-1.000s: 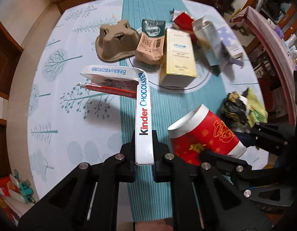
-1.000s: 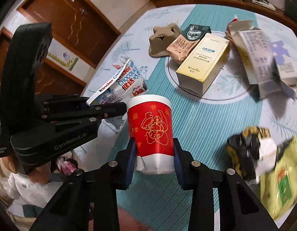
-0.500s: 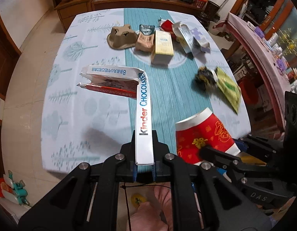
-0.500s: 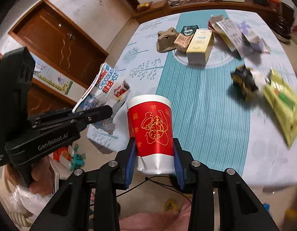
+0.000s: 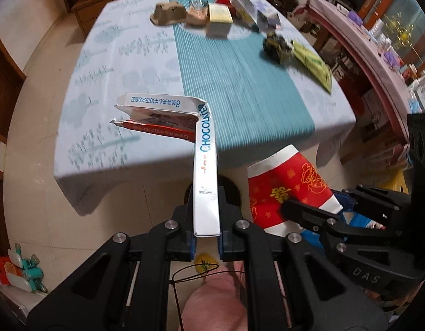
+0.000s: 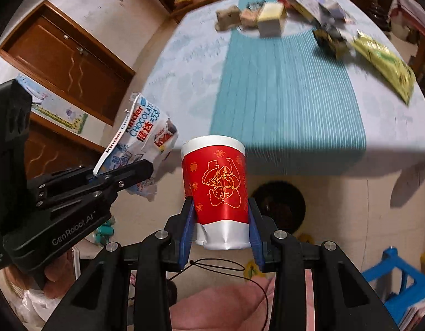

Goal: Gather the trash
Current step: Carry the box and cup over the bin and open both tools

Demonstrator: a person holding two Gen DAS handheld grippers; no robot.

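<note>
Trash is held in both claws, off the table edge and above the floor. A flattened white Kinder chocolate carton [image 5: 204, 165] is clamped by one end between the fingers of the left gripper [image 5: 206, 238]. A red paper cup with gold print [image 6: 219, 190] is clamped at its white base by the right gripper [image 6: 222, 237]. Ahead of both claws, on the table with the teal striped cloth [image 5: 240, 96], a yellow box [image 5: 219, 18] and a green packet [image 5: 313, 64] are seen, blurred.

Both wrist views overlook the table [image 5: 124, 63] from beyond its edge.
</note>
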